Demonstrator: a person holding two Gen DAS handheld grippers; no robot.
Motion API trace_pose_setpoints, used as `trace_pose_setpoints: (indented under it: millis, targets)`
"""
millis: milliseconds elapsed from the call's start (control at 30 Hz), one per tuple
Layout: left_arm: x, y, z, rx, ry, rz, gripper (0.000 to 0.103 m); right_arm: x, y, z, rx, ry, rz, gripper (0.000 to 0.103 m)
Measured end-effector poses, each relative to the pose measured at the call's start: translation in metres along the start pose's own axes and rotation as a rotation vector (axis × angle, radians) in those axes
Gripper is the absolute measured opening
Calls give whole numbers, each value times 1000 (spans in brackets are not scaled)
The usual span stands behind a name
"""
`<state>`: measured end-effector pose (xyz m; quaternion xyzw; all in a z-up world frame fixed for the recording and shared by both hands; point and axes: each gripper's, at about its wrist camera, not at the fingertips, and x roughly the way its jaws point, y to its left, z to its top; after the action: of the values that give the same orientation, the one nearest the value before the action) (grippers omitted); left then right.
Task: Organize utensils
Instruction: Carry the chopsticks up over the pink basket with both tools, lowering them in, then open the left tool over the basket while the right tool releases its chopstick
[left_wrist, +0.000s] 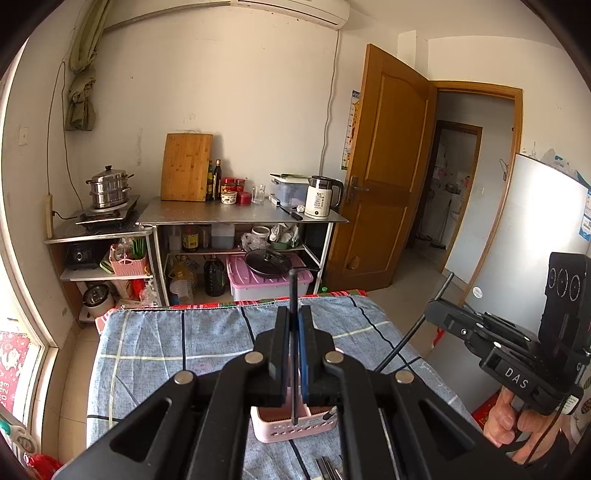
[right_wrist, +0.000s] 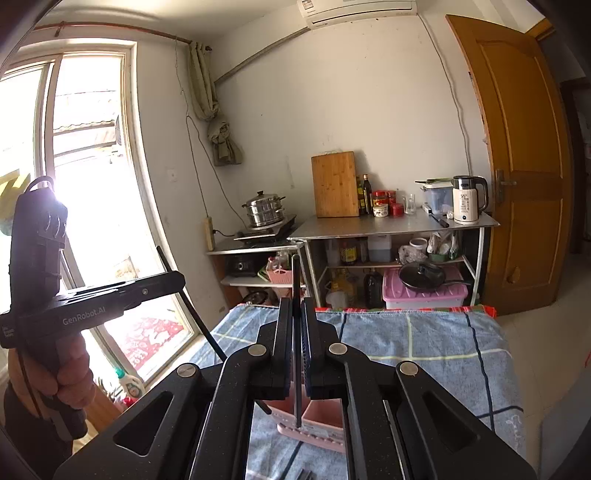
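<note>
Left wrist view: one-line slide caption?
Left gripper clamps a black chopstick upright above the pink utensil holder.

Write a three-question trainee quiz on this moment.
1. True or false: the left gripper is shut on a chopstick.
2. What does the right gripper hold? A. spoon B. chopstick C. nothing
3. What colour is the basket below the grippers?

Key: 1 true; 2 B; 3 pink.
</note>
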<state>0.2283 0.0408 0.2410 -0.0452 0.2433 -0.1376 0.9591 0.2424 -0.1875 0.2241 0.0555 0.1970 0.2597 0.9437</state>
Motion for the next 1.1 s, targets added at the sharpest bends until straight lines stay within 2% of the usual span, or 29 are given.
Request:
trace_pose_setpoints:
  millis: [233,500,667,733,767,800,867,933,1100]
  targets:
    - [34,15,-8,-18,15,2,5,37,1,-4,17,17,2,4]
    - [74,33,-40,-68,101,-15,5,79,-8,-39,36,132,-8,4]
    - [87,43,-55,-103,134,-2,6,89,-15,-52,48,179,-12,4]
    - [87,47,-57,-121,132,2,8,91,-18,-53,54,193,-9,5]
    - [85,48,-58,-126,128,7,14,91,-18,-53,54,198,-11,5]
    - [83,49,-56,-132,120,10,24,89,-19,-54,52,198,-13,5]
    - [76,51,-56,-143,97,6,30,86,-19,-52,45,189,-15,10]
    - [66,52,-54,-143,74,14,32,80,-19,-49,42,176,-17,16]
    - [38,47,-59,-135,24,23,36,58,-22,-47,38,138,-8,17]
